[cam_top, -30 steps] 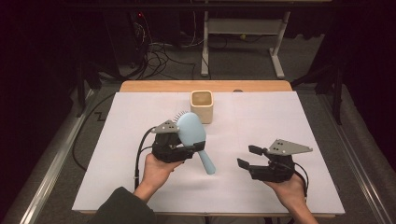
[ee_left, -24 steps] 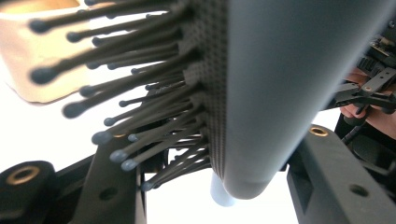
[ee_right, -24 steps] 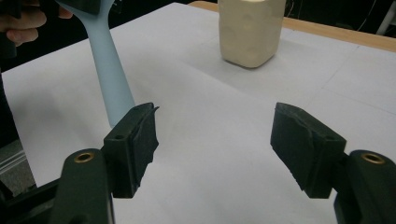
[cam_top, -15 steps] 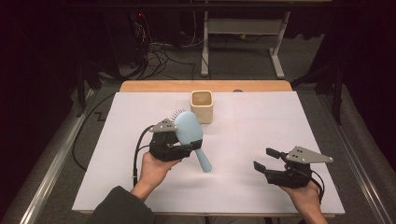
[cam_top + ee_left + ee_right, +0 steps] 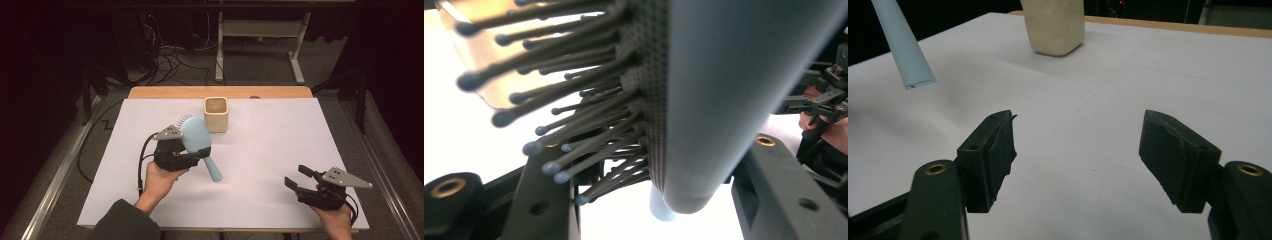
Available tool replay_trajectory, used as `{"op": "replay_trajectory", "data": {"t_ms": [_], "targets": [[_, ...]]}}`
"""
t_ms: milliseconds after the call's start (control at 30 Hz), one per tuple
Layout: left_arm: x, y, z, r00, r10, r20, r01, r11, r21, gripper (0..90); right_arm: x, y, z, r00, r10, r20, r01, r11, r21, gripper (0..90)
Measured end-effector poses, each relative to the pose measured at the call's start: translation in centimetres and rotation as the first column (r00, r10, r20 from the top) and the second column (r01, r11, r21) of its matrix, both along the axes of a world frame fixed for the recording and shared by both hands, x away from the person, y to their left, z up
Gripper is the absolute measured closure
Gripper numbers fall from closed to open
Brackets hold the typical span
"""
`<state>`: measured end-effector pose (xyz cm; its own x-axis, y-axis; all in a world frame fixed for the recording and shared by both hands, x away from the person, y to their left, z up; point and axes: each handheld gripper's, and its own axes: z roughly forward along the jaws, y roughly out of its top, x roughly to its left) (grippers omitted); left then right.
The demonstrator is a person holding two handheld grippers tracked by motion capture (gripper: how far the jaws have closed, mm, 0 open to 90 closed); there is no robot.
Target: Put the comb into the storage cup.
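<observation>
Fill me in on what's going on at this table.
A person works two handheld grippers over a white-covered table. The left gripper is shut on the head of a light blue hairbrush, handle pointing down. The right gripper is open and holds nothing. A beige cup stands beyond the brush.

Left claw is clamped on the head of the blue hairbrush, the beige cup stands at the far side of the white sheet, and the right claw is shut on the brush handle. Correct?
Not quite. The right claw is open and holds nothing, as the right gripper view shows. The hairbrush handle hangs free. The left claw and cup are as you say.
</observation>
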<state>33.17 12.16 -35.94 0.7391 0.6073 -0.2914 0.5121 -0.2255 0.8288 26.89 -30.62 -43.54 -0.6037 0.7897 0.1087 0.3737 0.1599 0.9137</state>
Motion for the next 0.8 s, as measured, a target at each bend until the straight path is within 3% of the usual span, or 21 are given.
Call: {"op": "replay_trajectory", "data": {"t_ms": [67,200,367,533,800], "targets": [[0.3,0.0,0.3,1.0000,0.003,0.001,-0.003,1.0000,-0.006,53.7,-0.2,-0.6,-0.1,0.9996,-0.027,0.006,0.027,0.999,0.038,30.7],[0.5,-0.3,0.6,1.0000,0.005,0.000,-0.005,0.9999,0.016,53.6,-0.6,-0.8,-1.0,0.9992,-0.041,0.004,0.041,0.999,0.027,30.7],[0.5,-0.2,0.7,1.0000,0.007,0.000,-0.007,0.9999,0.008,53.6,-1.1,-1.2,-1.7,0.9986,-0.048,-0.021,0.049,0.998,0.050,29.7],[1.2,-0.6,1.1,0.9999,0.011,0.005,-0.011,0.9999,0.009,53.5,-1.7,-1.8,-2.0,0.9971,-0.074,0.017,0.073,0.995,0.065,29.1],[1.7,-1.2,1.2,0.9998,0.015,0.011,-0.015,0.9998,0.016,53.5,-1.8,-2.2,-2.1,0.9956,-0.089,0.028,0.087,0.993,0.074,29.3]]}}
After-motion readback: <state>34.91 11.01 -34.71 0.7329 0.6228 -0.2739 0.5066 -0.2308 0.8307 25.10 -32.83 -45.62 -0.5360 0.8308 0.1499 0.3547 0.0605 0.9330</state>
